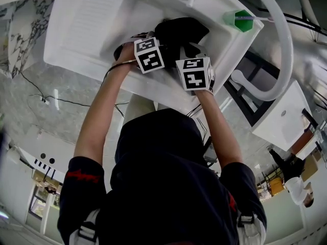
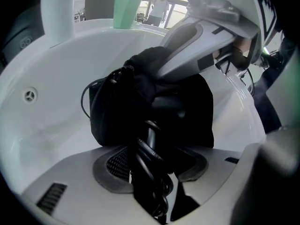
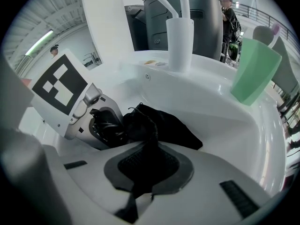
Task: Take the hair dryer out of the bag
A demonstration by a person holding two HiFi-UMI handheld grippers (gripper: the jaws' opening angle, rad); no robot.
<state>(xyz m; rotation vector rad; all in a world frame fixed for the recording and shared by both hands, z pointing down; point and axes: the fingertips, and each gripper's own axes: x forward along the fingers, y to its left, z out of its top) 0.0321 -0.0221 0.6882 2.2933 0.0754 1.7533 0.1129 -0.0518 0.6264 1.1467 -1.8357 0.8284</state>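
Observation:
A black drawstring bag (image 1: 181, 30) lies in the white sink basin (image 1: 92, 24). My left gripper (image 2: 150, 165) is shut on the black hair dryer (image 2: 149, 139), its handle and coiled cord between the pads, at the bag's (image 2: 117, 107) near side. How much of the dryer is still inside the bag is hidden. My right gripper (image 3: 147, 168) is shut on a fold of the bag's cloth (image 3: 164, 125). In the right gripper view the left gripper (image 3: 98, 125) sits just left of it with the cord bundle. From the head view both grippers (image 1: 162, 44) (image 1: 190, 50) meet over the bag.
A green cup (image 1: 241, 20) stands on the basin's far rim, next to a white faucet (image 3: 180, 36). A curved white pipe (image 1: 281, 40) runs along the basin's right side. People (image 3: 229, 18) stand far behind.

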